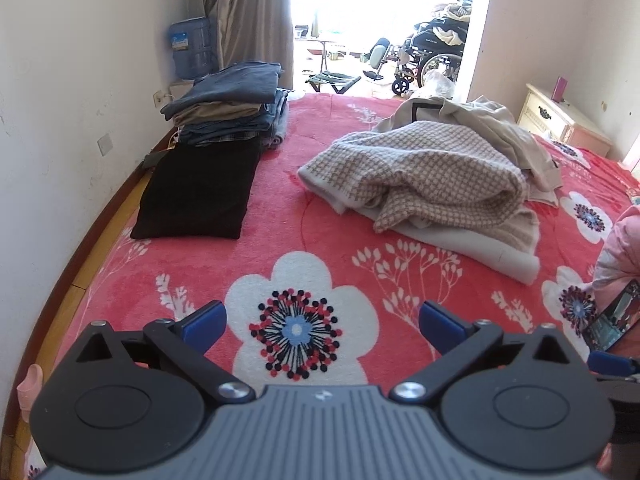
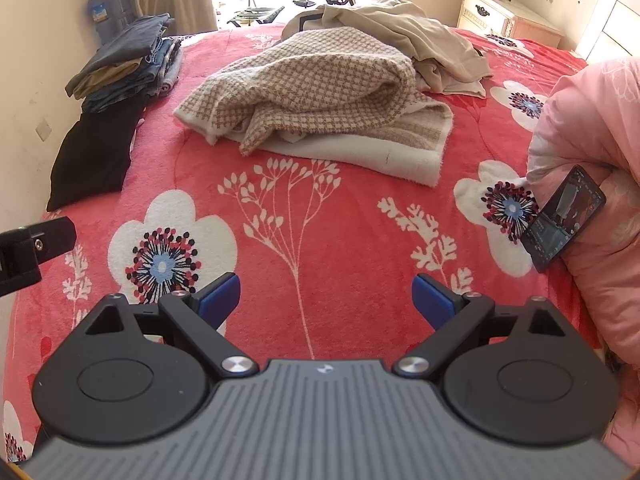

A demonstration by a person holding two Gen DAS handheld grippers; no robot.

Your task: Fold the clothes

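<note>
A crumpled beige houndstooth garment lies in a heap in the middle of the red floral bedspread. A rumpled cream garment lies behind it. A folded black garment lies flat at the left. A stack of folded jeans and trousers stands behind it. My left gripper is open and empty, above the bedspread, short of the heap. My right gripper is open and empty, also short of the heap.
A phone leans on a pink quilt at the right. A white wall runs along the bed's left side. A nightstand stands far right; a wheelchair sits beyond the doorway.
</note>
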